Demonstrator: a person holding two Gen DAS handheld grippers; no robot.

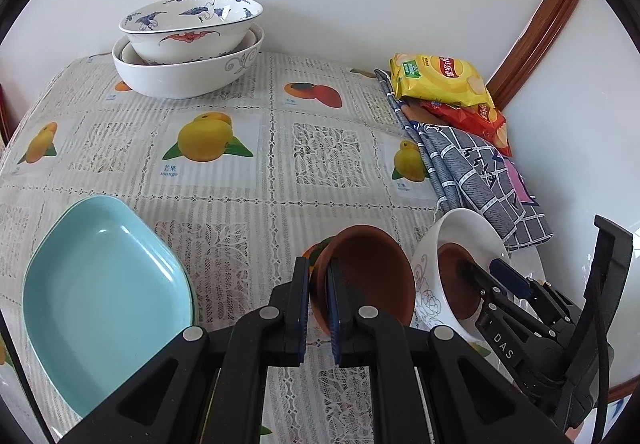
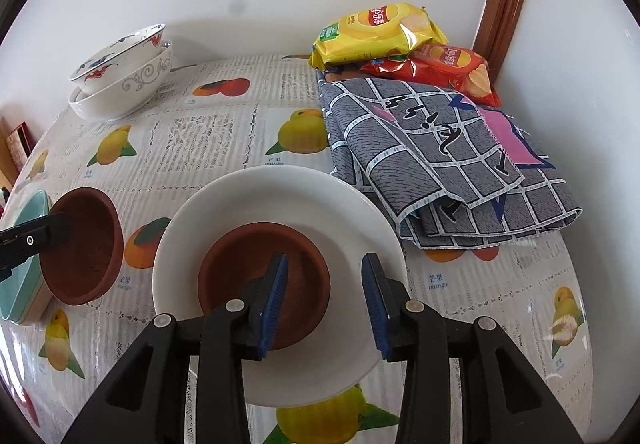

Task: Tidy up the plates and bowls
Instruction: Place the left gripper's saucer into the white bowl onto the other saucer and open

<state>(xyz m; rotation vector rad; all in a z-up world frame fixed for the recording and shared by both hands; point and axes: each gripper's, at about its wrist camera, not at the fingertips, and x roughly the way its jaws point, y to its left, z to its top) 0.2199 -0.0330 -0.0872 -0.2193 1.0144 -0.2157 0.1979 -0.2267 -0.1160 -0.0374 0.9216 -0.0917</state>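
We see a cream lace-patterned tablecloth (image 2: 224,140) printed with yellow mangoes and orange fruit on green leaves. Two terracotta-brown bowls show: one (image 1: 372,276) beside a stack of pale turquoise plates (image 1: 100,292), the other (image 2: 272,264) inside a plain white bowl (image 2: 288,200) whose outside carries a faint grey floral outline. Far back, a white bowl with blue cranes and a red bat (image 1: 192,28) sits in a white bowl with grey scrollwork (image 1: 188,72). A grey cloth with a white grid and a pink patch (image 2: 440,148) lies under a yellow crisp bag (image 2: 376,32) and a red crisp bag (image 2: 448,64). Our grippers are black with blue pads (image 2: 276,296).
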